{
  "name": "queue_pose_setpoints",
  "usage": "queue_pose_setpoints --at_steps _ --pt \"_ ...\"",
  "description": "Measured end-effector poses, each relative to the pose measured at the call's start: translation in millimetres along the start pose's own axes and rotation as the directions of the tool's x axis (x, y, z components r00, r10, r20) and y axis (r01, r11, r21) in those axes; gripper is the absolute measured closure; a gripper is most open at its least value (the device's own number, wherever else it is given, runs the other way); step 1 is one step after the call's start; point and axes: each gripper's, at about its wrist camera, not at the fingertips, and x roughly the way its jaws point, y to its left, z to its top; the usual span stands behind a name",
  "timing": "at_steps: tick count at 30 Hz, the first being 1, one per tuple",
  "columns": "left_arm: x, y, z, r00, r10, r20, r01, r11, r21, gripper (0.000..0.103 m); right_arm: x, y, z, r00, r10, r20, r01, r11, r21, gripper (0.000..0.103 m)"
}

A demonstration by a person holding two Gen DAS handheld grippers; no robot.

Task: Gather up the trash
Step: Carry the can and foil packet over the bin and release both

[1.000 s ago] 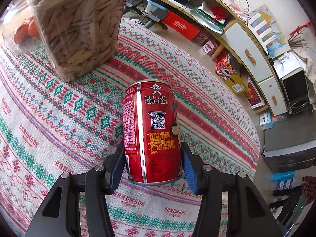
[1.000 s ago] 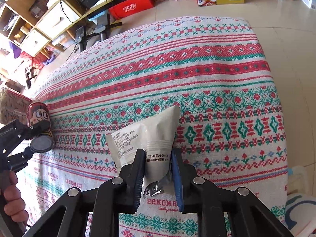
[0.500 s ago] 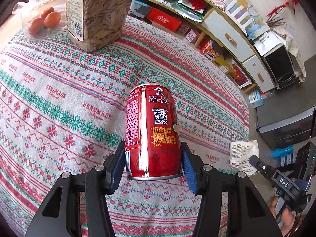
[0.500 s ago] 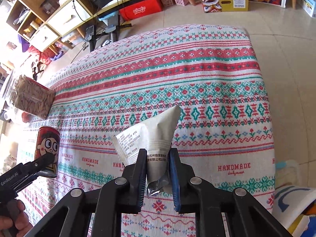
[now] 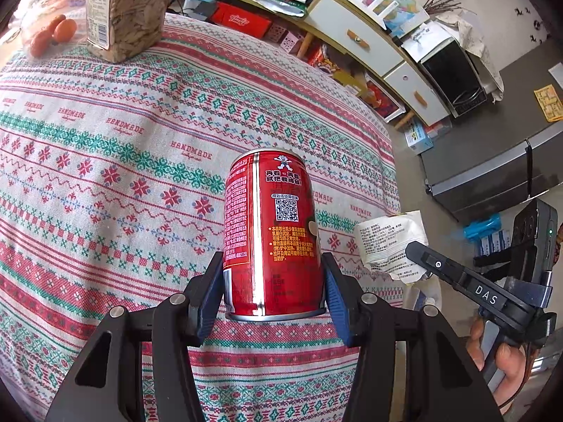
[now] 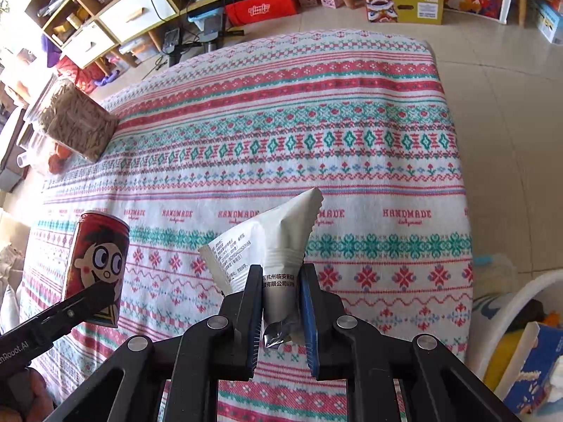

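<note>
Over the last second both grippers have risen and drawn back from the far-left corner of the tabletop [image 6: 352,81]. In the left wrist view the jar of seeds [image 5: 123,7] that loomed close a moment ago now sits small at the far edge, beside the oranges [image 5: 52,33], and far more of the patterned tablecloth [image 5: 105,161] shows under the load. The right gripper, absent from that view a second ago, has come in at the right edge.

That reads as both pieces of trash being off the cloth and in carry, with pickup done and the drop-off left. A white bin rim [image 6: 517,302] shows at the near right, past the table edge; whether it is the target I cannot say.

The left gripper [image 5: 273,292] pinches a red drink can [image 5: 271,235] low on its body, one blue pad on each side wall. The can stands upright, long axis vertical, silver top rim up and away from the camera, base toward the gripper; its QR-code face looks at the left camera, its cartoon face at the right one.

The right gripper [image 6: 281,311] is pressed onto a white snack wrapper [image 6: 271,242] near its crumpled lower end. The wrapper's long axis runs up and slightly right, ending in a serrated sealed edge at the top; its printed panel flares left.
</note>
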Motion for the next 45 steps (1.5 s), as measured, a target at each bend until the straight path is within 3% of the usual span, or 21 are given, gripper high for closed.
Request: queue_pose_setpoints --at_steps 15,20,24,30,38,45 --pt "11.2 -57.6 -36.8 0.998 -0.001 -0.063 0.01 0.988 0.152 0.048 -45.8 -39.2 -50.8 0.999 0.028 0.015 -0.03 0.994 0.1 0.085" --pt "18.8 -76.8 -50.2 0.997 0.023 -0.079 -0.007 0.982 0.191 0.048 -57.1 -67.0 -62.4 1.0 0.024 0.014 -0.026 0.988 0.15 0.085" --pt "21.8 -105.6 -61.6 0.997 0.022 -0.074 -0.003 0.966 0.258 0.048 -83.0 -100.5 -67.5 0.997 -0.002 0.072 -0.013 0.977 0.214 0.085" --pt "40.8 -154.3 -75.1 0.993 -0.031 -0.112 0.064 0.949 0.308 0.048 -114.8 -165.3 -78.0 0.987 -0.07 0.145 0.012 0.93 0.368 0.085" --pt "82.6 -235.0 -104.1 0.975 -0.088 -0.205 0.167 0.899 0.406 0.048 -123.4 -225.9 -95.6 0.977 -0.199 0.081 0.129 0.843 0.523 0.084" --pt "115.3 -273.3 -121.1 0.961 -0.088 -0.263 0.203 0.869 0.451 0.048 -116.6 -255.0 -105.0 0.983 -0.175 0.057 0.101 0.773 0.626 0.084"
